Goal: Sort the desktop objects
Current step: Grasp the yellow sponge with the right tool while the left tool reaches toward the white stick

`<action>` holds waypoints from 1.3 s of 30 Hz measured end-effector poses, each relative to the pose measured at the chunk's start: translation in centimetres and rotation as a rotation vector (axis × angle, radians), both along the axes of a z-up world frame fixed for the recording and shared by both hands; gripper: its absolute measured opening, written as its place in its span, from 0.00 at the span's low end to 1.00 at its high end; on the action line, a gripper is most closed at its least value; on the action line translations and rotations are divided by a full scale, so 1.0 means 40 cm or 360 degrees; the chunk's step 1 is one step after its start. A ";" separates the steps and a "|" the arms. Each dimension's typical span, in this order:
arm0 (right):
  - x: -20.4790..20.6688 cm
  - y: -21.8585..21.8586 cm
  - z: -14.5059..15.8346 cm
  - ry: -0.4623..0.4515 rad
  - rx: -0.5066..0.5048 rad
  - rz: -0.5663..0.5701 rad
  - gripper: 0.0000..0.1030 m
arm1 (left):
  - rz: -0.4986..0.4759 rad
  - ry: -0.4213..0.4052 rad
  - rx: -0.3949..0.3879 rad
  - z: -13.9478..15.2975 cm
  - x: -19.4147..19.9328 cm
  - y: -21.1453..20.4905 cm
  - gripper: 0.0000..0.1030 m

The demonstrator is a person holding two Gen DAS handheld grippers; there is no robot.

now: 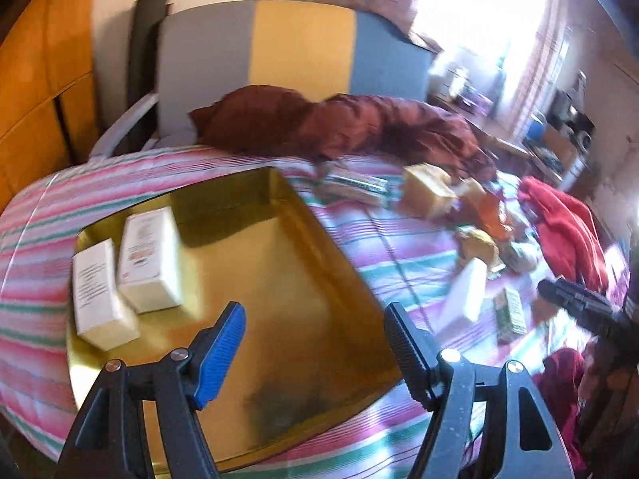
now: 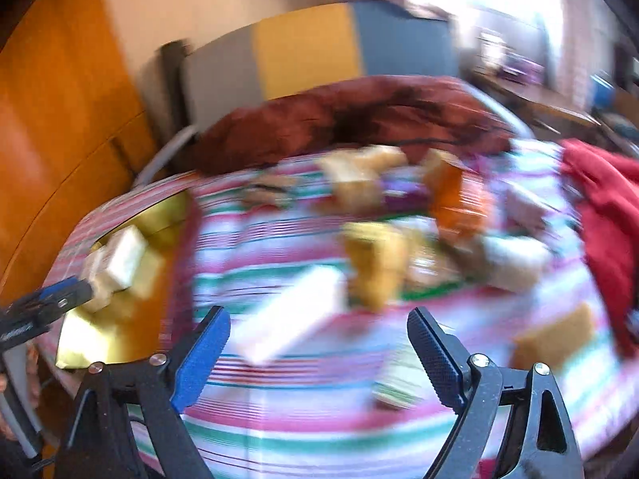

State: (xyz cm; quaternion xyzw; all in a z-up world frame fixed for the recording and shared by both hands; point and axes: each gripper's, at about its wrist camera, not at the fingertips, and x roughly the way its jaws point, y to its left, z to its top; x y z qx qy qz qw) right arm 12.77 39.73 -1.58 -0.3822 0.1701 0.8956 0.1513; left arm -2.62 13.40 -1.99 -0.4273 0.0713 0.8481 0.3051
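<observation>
Currently two white rectangular cartons [image 1: 127, 267] lie inside the shallow gold tray [image 1: 303, 279] on the striped bed cover [image 1: 379, 239]. Most small boxes and packets [image 1: 471, 219] remain scattered beside it. Left hand-held gripper [image 1: 315, 351] and right hand-held gripper [image 2: 319, 353] both stand spread, empty.

The tray [image 1: 303, 239] looks like glossy gold metal with a mirror sheen; the two white boxes [image 1: 147, 259] look like matt cardboard; the striped bedspread [image 1: 383, 247] is soft woven cloth; the claw pads [image 1: 217, 355] are ribbed, matt plastic
</observation>
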 end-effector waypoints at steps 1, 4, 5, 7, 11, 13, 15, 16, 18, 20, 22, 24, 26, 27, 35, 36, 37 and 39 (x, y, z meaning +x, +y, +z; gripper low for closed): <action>0.035 0.042 0.000 -0.0010 -0.0002 -0.0103 0.91 | -0.0043 0.0007 -0.0008 0.001 0.007 0.021 0.71; 0.111 0.128 0.001 -0.0031 0.0030 -0.0339 1.00 | -0.0150 0.0006 -0.0021 0.002 0.026 0.077 0.71; 0.129 0.151 -0.002 -0.0048 0.0046 -0.0399 1.00 | -0.0184 0.0001 -0.0019 0.002 0.032 0.095 0.71; 0.163 0.199 -0.013 -0.0113 0.0080 -0.0509 1.00 | -0.0264 0.0000 -0.0020 0.001 0.046 0.133 0.71; 0.181 0.252 -0.044 -0.0269 0.0142 -0.0550 1.00 | -0.0413 -0.0013 -0.0047 -0.012 0.071 0.203 0.71; 0.173 0.274 -0.065 -0.0348 0.0157 -0.0545 1.00 | -0.0489 -0.0038 -0.0066 -0.026 0.082 0.236 0.71; 0.172 0.286 -0.082 -0.0367 0.0120 -0.0519 1.00 | -0.0546 -0.0036 -0.0097 -0.038 0.091 0.264 0.72; 0.163 0.292 -0.092 -0.0396 0.0118 -0.0507 1.00 | -0.0573 -0.0033 -0.0123 -0.047 0.095 0.279 0.72; 0.142 0.295 -0.112 -0.0462 0.0197 -0.0500 1.00 | -0.0614 -0.0037 -0.0166 -0.063 0.099 0.304 0.72; 0.123 0.294 -0.132 -0.0536 0.0285 -0.0489 1.00 | -0.0644 -0.0044 -0.0194 -0.076 0.099 0.316 0.72; 0.117 0.300 -0.144 -0.0554 0.0299 -0.0484 1.00 | -0.0674 -0.0044 -0.0226 -0.087 0.097 0.335 0.72; 0.116 0.308 -0.155 -0.0573 0.0273 -0.0475 1.00 | -0.0694 -0.0044 -0.0249 -0.096 0.092 0.352 0.72; 0.116 0.312 -0.159 -0.0573 0.0261 -0.0480 0.99 | -0.0720 -0.0040 -0.0272 -0.106 0.090 0.371 0.72; 0.119 0.315 -0.159 -0.0564 0.0250 -0.0481 0.95 | -0.0729 -0.0036 -0.0282 -0.111 0.088 0.380 0.72; 0.113 0.309 -0.173 -0.0606 0.0259 -0.0468 0.78 | -0.0786 -0.0046 -0.0319 -0.148 0.083 0.438 0.59; 0.112 0.309 -0.174 -0.0609 0.0268 -0.0463 0.77 | -0.0786 -0.0053 -0.0313 -0.153 0.081 0.441 0.47; 0.112 0.308 -0.173 -0.0609 0.0280 -0.0460 0.76 | -0.0779 -0.0057 -0.0318 -0.160 0.080 0.446 0.42; 0.112 0.308 -0.171 -0.0599 0.0292 -0.0459 0.74 | -0.0768 -0.0040 -0.0326 -0.167 0.083 0.449 0.29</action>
